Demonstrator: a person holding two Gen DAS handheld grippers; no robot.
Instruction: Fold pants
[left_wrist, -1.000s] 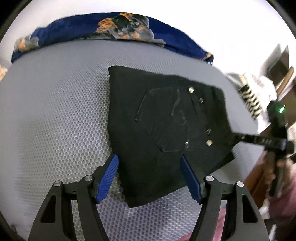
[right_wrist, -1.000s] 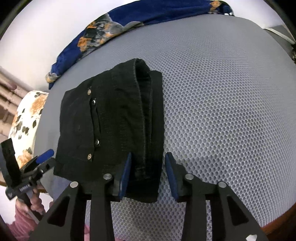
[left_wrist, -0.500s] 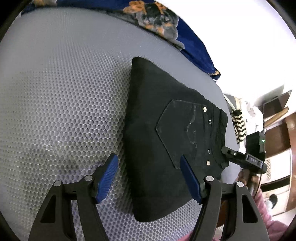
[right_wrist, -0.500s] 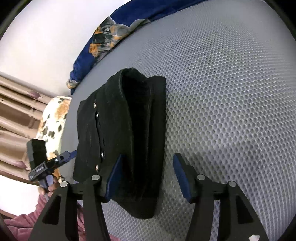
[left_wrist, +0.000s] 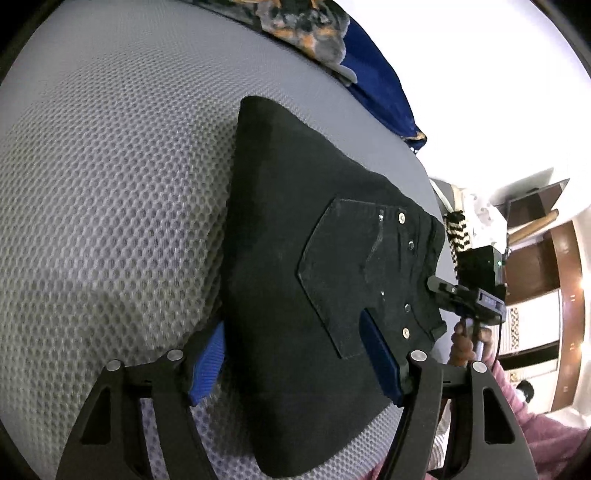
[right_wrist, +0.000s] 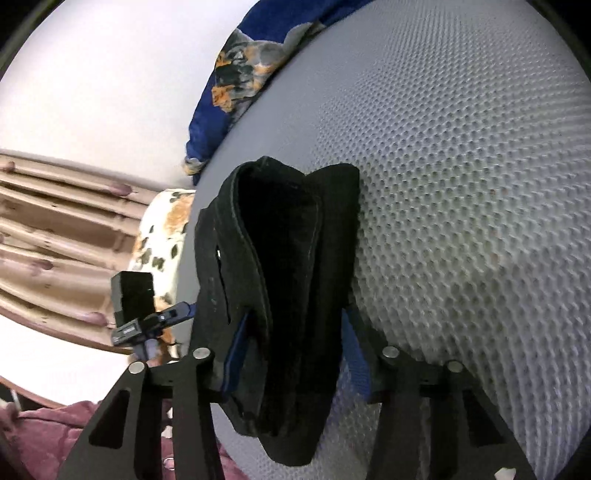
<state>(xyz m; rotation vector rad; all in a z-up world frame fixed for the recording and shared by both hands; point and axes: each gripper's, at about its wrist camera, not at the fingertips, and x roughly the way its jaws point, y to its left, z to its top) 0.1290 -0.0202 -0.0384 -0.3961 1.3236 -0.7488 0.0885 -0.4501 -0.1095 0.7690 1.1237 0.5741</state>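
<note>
Garment: folded black denim pants (left_wrist: 295, 266) are lying on grey mesh mattress (left_wrist: 110, 203).
Left gripper (left_wrist: 295, 358): jaws are standing apart, straddling the near edge.
Right gripper (right_wrist: 291, 354): jaws are closing around the stacked edge; seat all layers before lifting.

Both wrist cameras look steeply down, close over the folded black denim pants (left_wrist: 295, 258) (right_wrist: 291, 280) on grey honeycomb-mesh bedding (left_wrist: 110, 203) (right_wrist: 461, 184), from opposite sides, each catching the other.
</note>
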